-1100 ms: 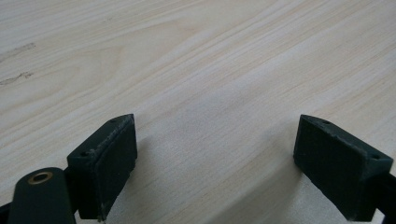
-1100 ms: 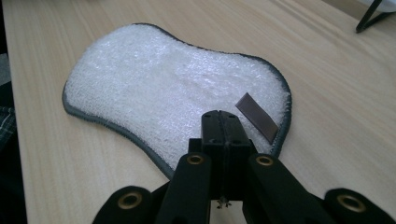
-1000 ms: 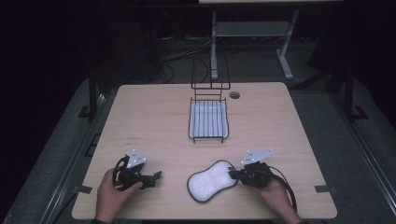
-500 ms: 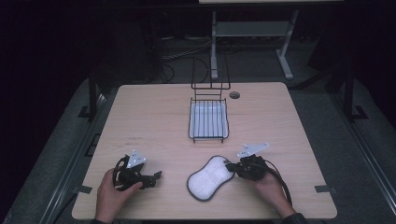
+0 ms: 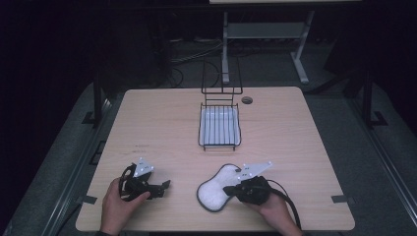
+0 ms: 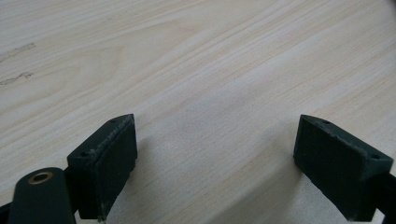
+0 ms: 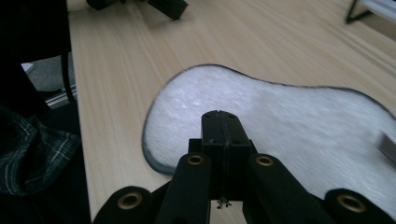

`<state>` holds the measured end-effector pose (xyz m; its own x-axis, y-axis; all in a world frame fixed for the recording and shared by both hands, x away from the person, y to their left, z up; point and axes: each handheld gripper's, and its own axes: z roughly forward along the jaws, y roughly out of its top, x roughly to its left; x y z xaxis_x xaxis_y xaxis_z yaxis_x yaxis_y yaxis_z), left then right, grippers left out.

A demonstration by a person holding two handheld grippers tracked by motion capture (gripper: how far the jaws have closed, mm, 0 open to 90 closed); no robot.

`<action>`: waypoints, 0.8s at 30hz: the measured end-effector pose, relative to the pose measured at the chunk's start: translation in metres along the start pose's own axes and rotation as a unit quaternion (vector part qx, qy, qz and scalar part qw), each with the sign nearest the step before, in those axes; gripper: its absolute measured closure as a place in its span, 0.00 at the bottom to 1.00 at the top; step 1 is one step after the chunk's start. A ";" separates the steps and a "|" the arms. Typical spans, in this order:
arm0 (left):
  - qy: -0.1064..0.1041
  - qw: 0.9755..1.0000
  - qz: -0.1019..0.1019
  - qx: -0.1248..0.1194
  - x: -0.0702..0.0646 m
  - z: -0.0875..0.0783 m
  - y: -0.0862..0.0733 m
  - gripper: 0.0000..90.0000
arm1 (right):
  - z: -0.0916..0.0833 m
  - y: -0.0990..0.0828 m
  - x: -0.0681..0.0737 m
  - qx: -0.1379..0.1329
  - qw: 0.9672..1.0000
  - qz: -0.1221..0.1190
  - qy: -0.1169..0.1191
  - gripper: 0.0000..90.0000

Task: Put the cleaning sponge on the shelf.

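Since the earlier frames the right gripper [image 5: 230,189] has slid leftward along the lower part of the high view and now sits over the right edge of the white mat [image 5: 215,189], lower centre on the table [image 5: 290,128]. Its jaws are pressed together with nothing between them; in the right gripper view they point across the mat [image 7: 289,116], which fills the middle of that frame. At lower left of the high view the left gripper [image 5: 166,185] has kept its place, jaws spread wide apart over bare wood. Near the frame's centre, well apart from the mat, stands a wire rack [image 5: 220,129].
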<state>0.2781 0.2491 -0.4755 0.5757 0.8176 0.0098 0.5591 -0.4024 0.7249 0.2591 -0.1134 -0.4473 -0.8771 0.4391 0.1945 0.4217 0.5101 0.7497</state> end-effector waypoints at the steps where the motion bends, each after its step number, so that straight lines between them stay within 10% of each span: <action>1: 0.000 1.000 0.000 0.000 0.000 0.000 0.000 0.14 | 0.003 0.002 0.003 0.001 1.000 -0.004 0.004 1.00; 24: 0.000 1.000 0.000 0.000 0.000 0.000 0.000 0.14 | 0.016 -0.001 0.011 0.037 0.999 -0.022 0.002 1.00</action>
<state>0.2781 0.2491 -0.4755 0.5757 0.8176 0.0097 0.5591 -0.4023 0.7250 0.2525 -0.0975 -0.4562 -0.8959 0.4128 0.1644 0.3982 0.5820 0.7090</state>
